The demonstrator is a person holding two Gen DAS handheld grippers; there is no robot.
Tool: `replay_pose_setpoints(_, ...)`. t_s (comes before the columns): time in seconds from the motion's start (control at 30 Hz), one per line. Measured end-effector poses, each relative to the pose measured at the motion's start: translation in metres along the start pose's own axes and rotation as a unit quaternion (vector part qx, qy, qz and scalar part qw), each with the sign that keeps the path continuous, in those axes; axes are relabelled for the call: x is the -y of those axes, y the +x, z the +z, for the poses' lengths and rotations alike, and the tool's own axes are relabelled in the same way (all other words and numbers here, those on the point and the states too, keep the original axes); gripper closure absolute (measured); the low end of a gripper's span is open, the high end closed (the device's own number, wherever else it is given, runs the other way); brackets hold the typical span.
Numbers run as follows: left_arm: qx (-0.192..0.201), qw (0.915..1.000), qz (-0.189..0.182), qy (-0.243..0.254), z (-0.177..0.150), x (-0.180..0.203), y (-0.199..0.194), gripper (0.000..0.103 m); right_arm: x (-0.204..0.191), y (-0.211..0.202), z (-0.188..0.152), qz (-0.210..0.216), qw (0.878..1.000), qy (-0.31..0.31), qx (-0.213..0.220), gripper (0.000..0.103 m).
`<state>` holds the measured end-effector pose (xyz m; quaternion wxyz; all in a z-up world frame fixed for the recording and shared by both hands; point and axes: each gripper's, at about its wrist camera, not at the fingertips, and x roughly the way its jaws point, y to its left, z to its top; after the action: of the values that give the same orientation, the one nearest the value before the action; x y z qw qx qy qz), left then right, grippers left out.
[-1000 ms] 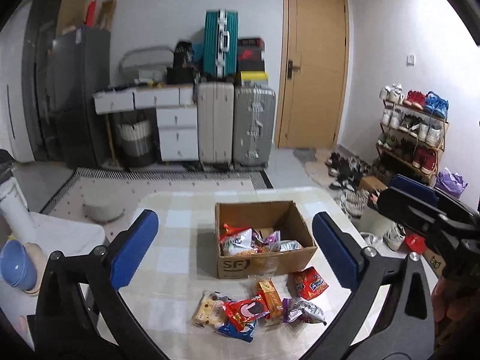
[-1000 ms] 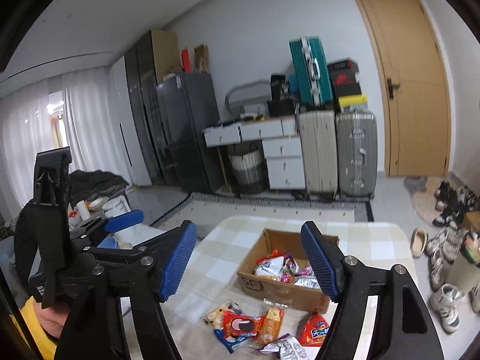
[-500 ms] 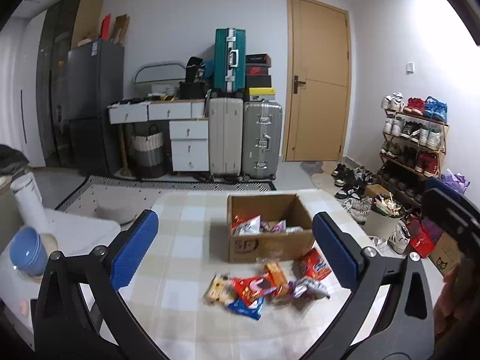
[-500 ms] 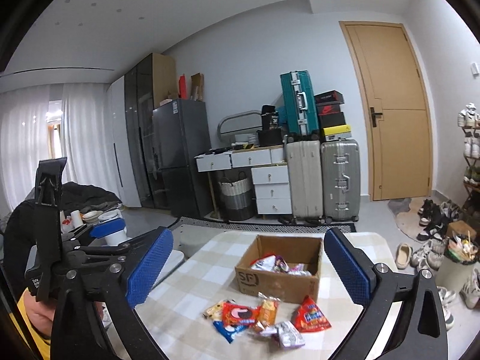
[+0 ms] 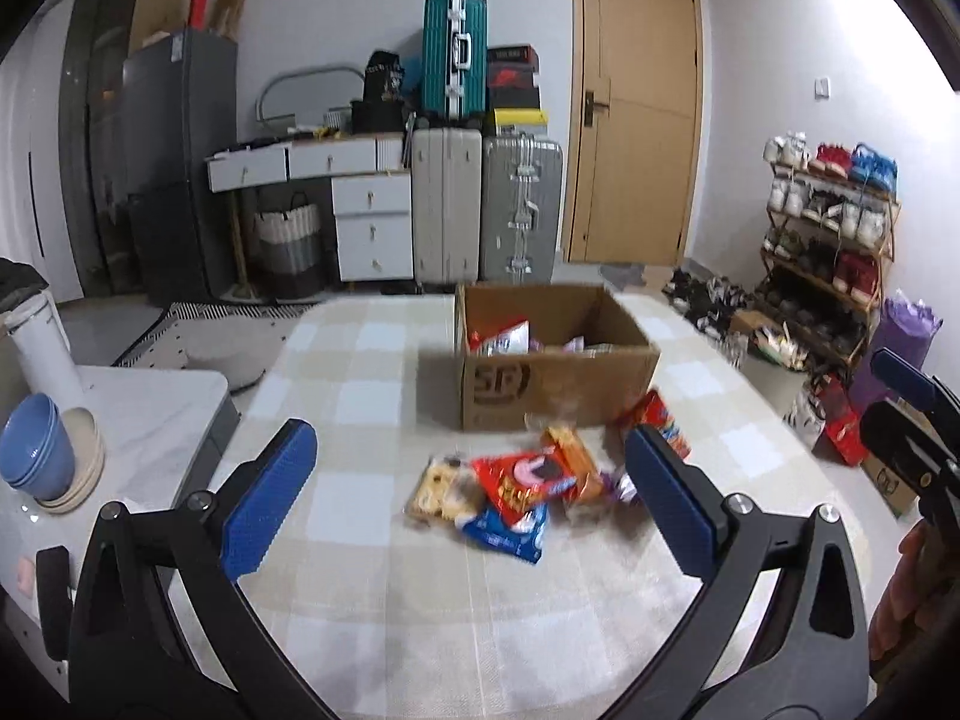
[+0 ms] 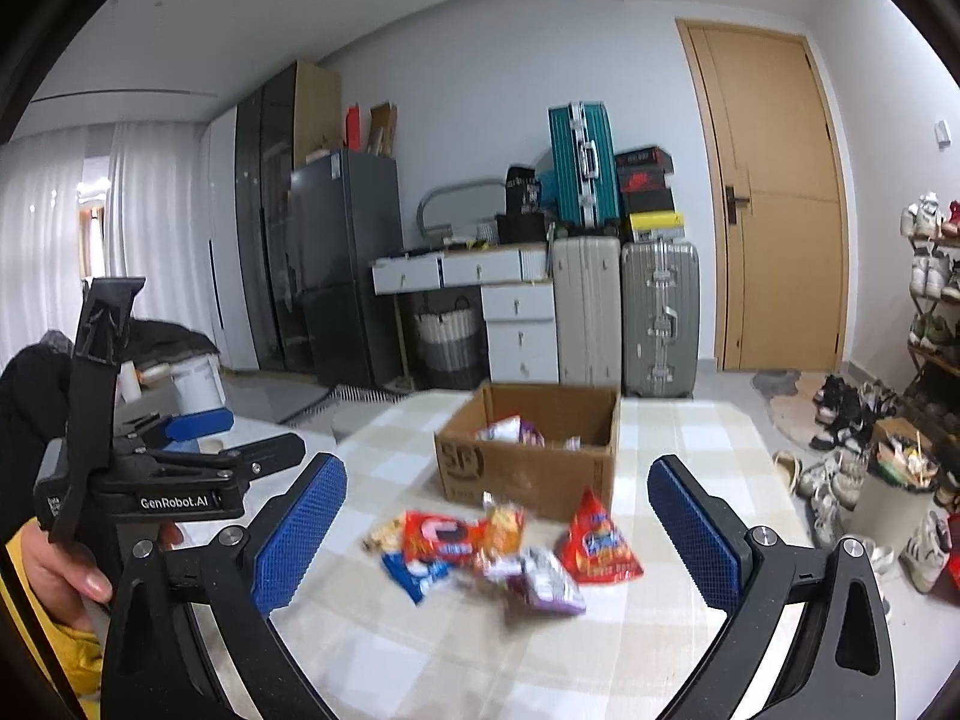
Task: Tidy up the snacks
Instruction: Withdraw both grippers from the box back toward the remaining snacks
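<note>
Snacks [image 6: 498, 546] lie loose on the checked table [image 5: 372, 588], just in front of the cardboard box [image 5: 555, 354], which already holds a few packets. Both hand-held grippers hang above the near edge, empty: the left hand-held gripper [image 5: 468, 498] has its blue pads spread wide, and the right hand-held gripper [image 6: 495, 531] is likewise fully spread. Outward from them, the red packet [image 6: 597, 543] sits nearest the box's front right corner, the purple one [image 6: 543, 585] nearer the grippers. I'd take one packet at a time, pinching a flat edge rather than the puffy middle, and lift it clear of the box's front wall before letting go.
</note>
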<state>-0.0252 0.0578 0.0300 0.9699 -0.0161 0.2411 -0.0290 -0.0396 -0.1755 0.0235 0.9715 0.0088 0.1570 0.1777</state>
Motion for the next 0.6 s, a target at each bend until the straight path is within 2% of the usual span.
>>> replay_pose_setpoints(0.23, -0.046, 0.9989, -0.009, 0.001, -0.04, 0.001, 0.053, 0.0, 0.012, 0.036, -0.035, -0.004, 0.999, 0.013, -0.049, 0.001)
replay_pose_setpoints(0.47, -0.07, 0.9971, -0.027, -0.009, -0.058, -0.002, 0.094, 0.0, 0.024, 0.066, -0.053, 0.0, 0.996, 0.024, -0.083, 0.001)
replay_pose_setpoints(0.6, -0.084, 0.9952, -0.049, -0.012, -0.067, -0.002, 0.118, 0.0, 0.024, 0.088, -0.061, -0.014, 0.995, -0.01, -0.099, 0.001)
